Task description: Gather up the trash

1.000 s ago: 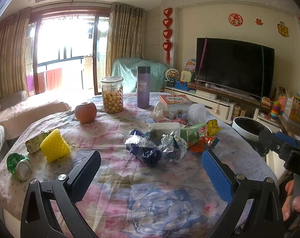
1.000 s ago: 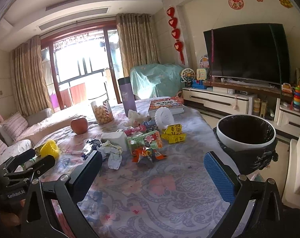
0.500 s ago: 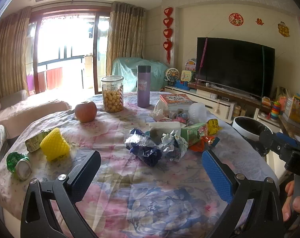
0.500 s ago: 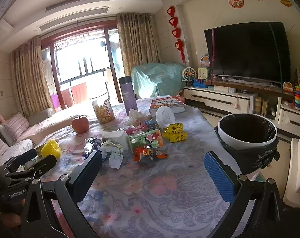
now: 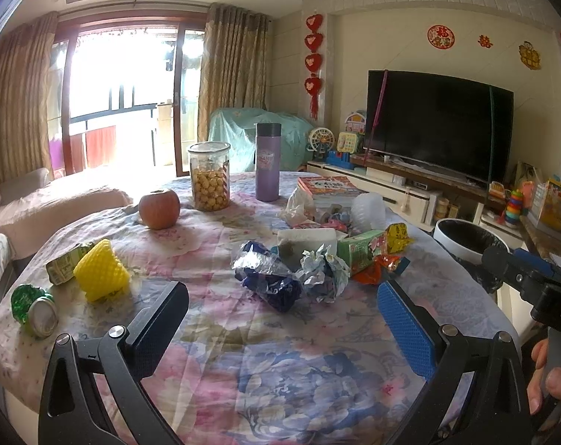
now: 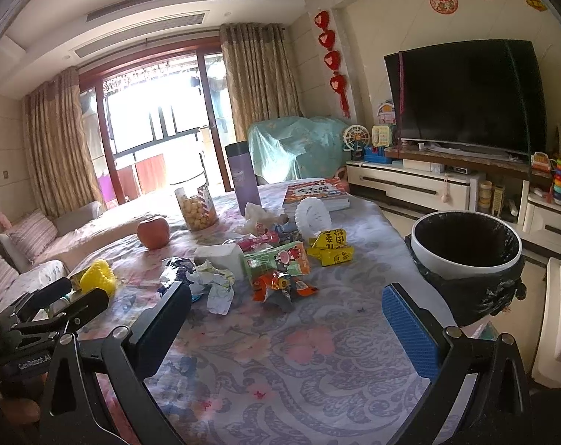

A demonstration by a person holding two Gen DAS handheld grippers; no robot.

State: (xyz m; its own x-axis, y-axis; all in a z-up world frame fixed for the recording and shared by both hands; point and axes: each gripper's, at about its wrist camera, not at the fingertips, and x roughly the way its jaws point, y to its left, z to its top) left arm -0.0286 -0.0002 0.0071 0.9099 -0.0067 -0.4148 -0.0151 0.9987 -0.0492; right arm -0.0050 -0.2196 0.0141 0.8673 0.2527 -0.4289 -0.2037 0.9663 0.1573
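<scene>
Trash lies in a heap mid-table: a blue foil wrapper (image 5: pixel 269 282), crumpled paper (image 5: pixel 323 270), a green carton (image 5: pixel 360 250), an orange wrapper (image 6: pixel 280 285) and yellow packets (image 6: pixel 330 246). At the left sit a yellow foam net (image 5: pixel 100 274), a flattened green pack (image 5: pixel 63 267) and a green can (image 5: pixel 36 307). A white bin with a black liner (image 6: pixel 465 252) stands off the table's right side. My left gripper (image 5: pixel 280 319) hovers open just short of the foil wrapper. My right gripper (image 6: pixel 286 319) hangs open over bare cloth, short of the orange wrapper.
An apple (image 5: pixel 159 208), a jar of snacks (image 5: pixel 209 176), a purple flask (image 5: pixel 267 161) and a book (image 5: pixel 327 187) stand at the far end of the floral tablecloth (image 5: pixel 280 378). A sofa (image 6: pixel 32 237) lies left, a television cabinet (image 6: pixel 428 181) right.
Both grippers have crept slightly forward toward the heap; the jaws stay wide apart and nothing on the table has moved.
</scene>
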